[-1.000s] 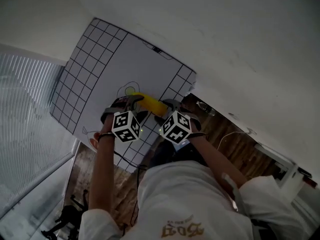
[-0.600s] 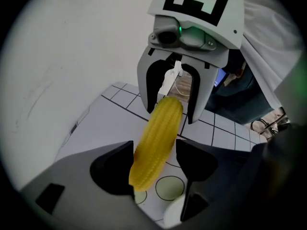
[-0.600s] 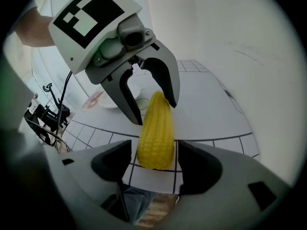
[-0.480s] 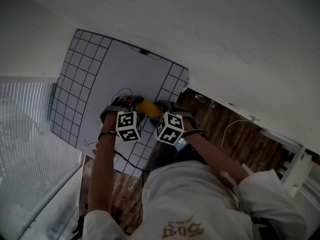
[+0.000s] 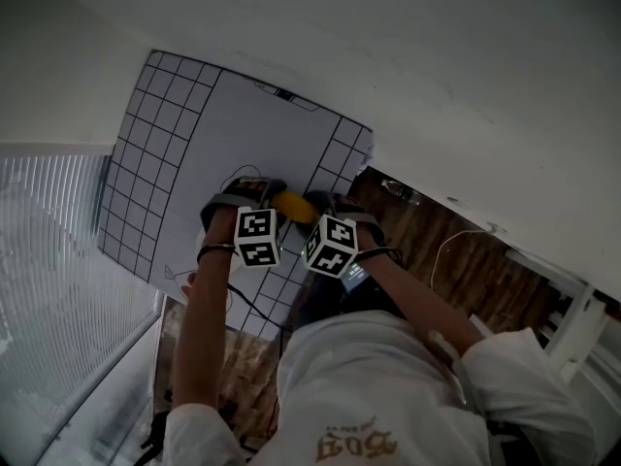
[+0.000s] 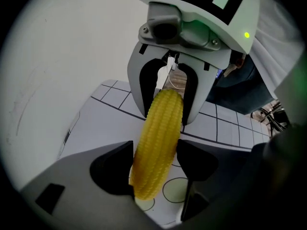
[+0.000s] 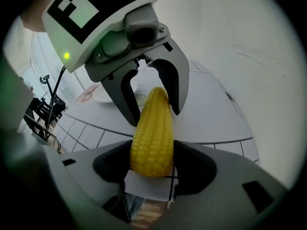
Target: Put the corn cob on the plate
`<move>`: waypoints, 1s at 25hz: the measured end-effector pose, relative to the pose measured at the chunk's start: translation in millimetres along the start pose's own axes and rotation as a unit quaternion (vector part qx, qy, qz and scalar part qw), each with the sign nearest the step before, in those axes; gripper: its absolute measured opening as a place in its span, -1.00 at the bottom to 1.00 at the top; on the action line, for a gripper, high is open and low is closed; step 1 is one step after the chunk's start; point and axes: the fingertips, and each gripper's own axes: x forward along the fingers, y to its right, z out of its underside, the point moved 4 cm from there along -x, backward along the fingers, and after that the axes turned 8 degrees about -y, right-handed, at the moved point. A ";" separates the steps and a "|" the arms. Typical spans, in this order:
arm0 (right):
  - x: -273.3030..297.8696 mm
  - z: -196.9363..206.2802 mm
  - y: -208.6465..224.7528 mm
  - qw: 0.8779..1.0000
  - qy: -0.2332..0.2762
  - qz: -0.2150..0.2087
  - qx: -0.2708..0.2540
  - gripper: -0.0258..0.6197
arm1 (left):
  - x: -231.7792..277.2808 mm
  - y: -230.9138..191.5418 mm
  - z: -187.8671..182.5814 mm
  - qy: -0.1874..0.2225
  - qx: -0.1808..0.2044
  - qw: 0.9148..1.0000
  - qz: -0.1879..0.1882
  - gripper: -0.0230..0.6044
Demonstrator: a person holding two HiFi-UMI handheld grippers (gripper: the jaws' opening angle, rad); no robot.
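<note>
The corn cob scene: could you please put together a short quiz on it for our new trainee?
1. True or false: the corn cob already lies on the plate.
2. What stands between the jaws of both the left gripper and the right gripper?
3. The cob is over: A a wooden board; B a white mat with a black grid; C a metal tray.
Key: 1 false, the plate stands apart from it. 2 the corn cob; the left gripper's jaws have just been opening and the right's closing, each round one end. 3 B.
</note>
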 end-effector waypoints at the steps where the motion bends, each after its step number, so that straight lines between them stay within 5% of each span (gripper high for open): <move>1: 0.0 0.1 -0.3 1.000 0.001 0.001 -0.001 -0.10 | -0.4 0.2 -0.5 0.001 0.002 1.000 0.002 -0.03; 25: -61.1 -17.5 14.0 0.995 0.051 0.048 -0.067 -0.12 | -56.5 -15.5 -17.3 -0.028 -0.019 0.997 -0.069 -0.06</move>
